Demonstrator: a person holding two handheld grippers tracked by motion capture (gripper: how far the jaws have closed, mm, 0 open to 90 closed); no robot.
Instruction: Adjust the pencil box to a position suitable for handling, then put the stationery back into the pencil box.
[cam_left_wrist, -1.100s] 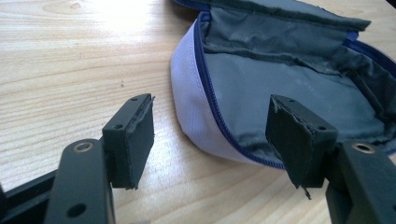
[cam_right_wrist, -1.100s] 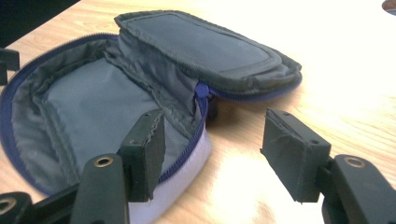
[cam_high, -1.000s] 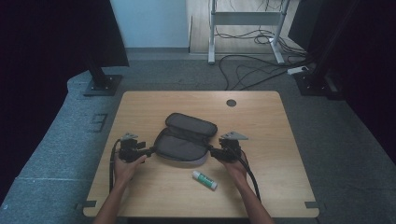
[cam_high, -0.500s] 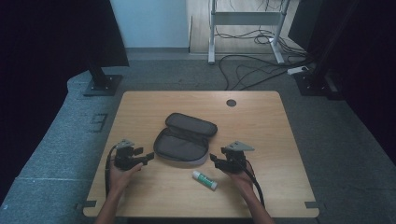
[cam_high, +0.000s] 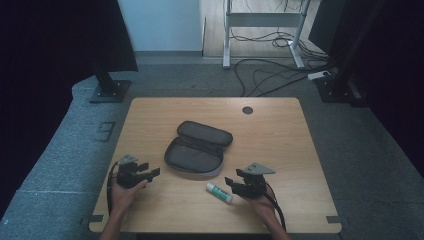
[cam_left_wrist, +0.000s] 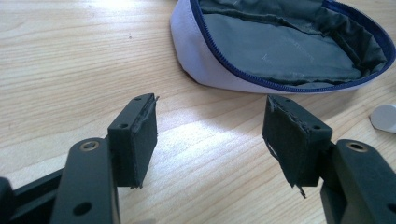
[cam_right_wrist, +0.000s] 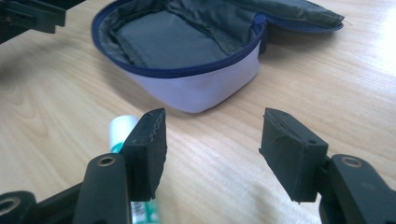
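Observation:
An open grey pouch (cam_high: 195, 150) with a blue zipper lies at the table's middle, lid folded back, dark lining bare. A white glue stick (cam_high: 219, 193) with a green label lies just in front of it. My left gripper (cam_high: 150, 170) rests on the table left of the pouch, jaws open, nothing between them (cam_left_wrist: 212, 102). My right gripper (cam_high: 231, 184) sits right of the glue stick, pointing left, jaws open and empty (cam_right_wrist: 215, 116). In the right gripper view the glue stick (cam_right_wrist: 122, 128) pokes out behind the left jaw, with the pouch (cam_right_wrist: 196, 88) beyond.
The wooden table (cam_high: 280, 135) has a round cable hole (cam_high: 247, 110) at the back. Grey carpet surrounds it, with a stand base (cam_high: 107, 90) back left and cables (cam_high: 280, 75) behind. The other gripper (cam_right_wrist: 32, 16) shows at the right gripper view's upper left.
Both hands have drawn back from the pouch's sides toward the table's near edge. The pouch and glue stick have stayed put.

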